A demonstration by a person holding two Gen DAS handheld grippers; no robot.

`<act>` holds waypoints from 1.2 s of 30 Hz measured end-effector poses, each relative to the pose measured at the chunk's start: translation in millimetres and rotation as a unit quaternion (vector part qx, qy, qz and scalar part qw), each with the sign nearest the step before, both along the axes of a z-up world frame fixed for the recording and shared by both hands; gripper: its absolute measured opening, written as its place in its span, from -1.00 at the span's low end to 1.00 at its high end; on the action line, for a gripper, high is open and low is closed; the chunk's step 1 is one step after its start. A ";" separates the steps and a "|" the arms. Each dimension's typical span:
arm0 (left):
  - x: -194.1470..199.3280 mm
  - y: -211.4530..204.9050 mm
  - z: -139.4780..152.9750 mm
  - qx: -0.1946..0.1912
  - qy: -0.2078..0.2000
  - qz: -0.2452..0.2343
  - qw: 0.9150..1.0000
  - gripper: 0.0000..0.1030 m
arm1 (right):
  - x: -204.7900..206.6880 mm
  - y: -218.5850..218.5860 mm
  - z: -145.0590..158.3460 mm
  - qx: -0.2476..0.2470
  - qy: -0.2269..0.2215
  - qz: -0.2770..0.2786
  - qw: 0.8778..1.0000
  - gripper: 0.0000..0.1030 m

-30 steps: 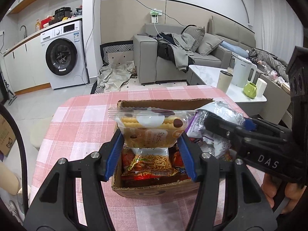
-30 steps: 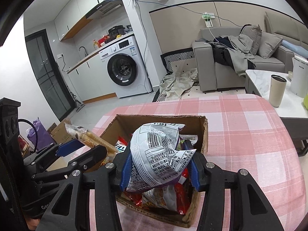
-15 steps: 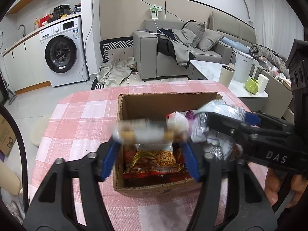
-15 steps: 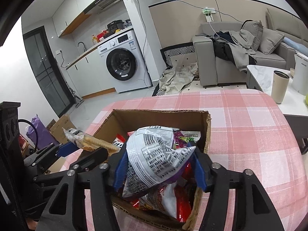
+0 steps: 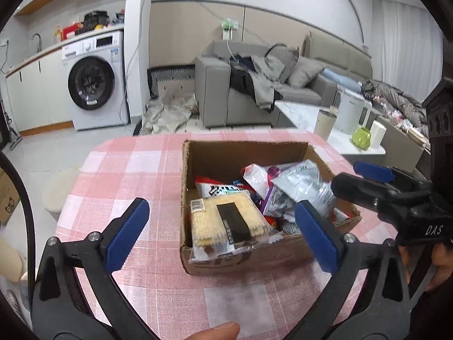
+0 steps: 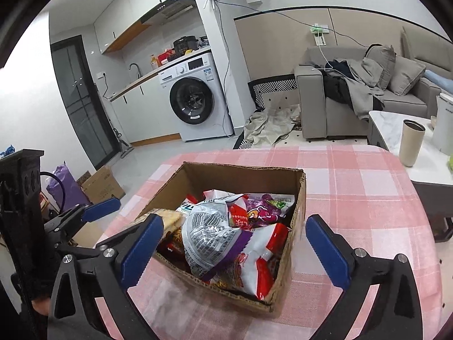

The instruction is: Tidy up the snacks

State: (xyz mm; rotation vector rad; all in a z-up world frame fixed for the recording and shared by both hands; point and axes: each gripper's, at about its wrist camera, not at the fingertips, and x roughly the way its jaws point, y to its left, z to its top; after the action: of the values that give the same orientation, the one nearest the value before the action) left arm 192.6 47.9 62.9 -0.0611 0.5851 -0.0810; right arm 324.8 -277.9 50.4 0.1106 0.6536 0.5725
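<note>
A cardboard box full of snack packs stands on the pink checked tablecloth. A biscuit pack lies on top at the box's near left, hanging over the front wall. A silver and purple bag lies on the pile at the right. My left gripper is open and empty above the box's front. My right gripper is open and empty above the box, and shows in the left wrist view.
The table ends at a rounded far edge. Beyond it are a washing machine, a grey sofa and a white side table with a cup, a kettle and a green vase.
Both grippers opened. The biscuit pack dropped from my left gripper into the box, and the silver bag dropped from my right gripper onto the pile.
</note>
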 end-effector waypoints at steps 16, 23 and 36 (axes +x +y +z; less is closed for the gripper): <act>-71.8 16.3 -21.7 -0.009 -0.042 0.035 0.998 0.99 | -77.4 -26.7 -2.3 0.034 -0.096 0.030 0.994 0.99; -90.5 14.3 -39.1 0.012 -0.057 0.035 0.998 0.99 | -106.2 -29.5 -22.9 0.023 -0.123 0.023 0.992 0.99; -100.2 6.3 -47.7 0.021 -0.083 0.038 0.996 0.99 | -113.9 -35.5 -49.3 0.005 -0.144 -0.004 0.990 0.99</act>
State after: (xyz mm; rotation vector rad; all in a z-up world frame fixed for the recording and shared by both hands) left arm 92.4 54.2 15.2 -0.0356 0.4174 0.0000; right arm 210.9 -313.5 1.1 0.0392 0.3702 0.5719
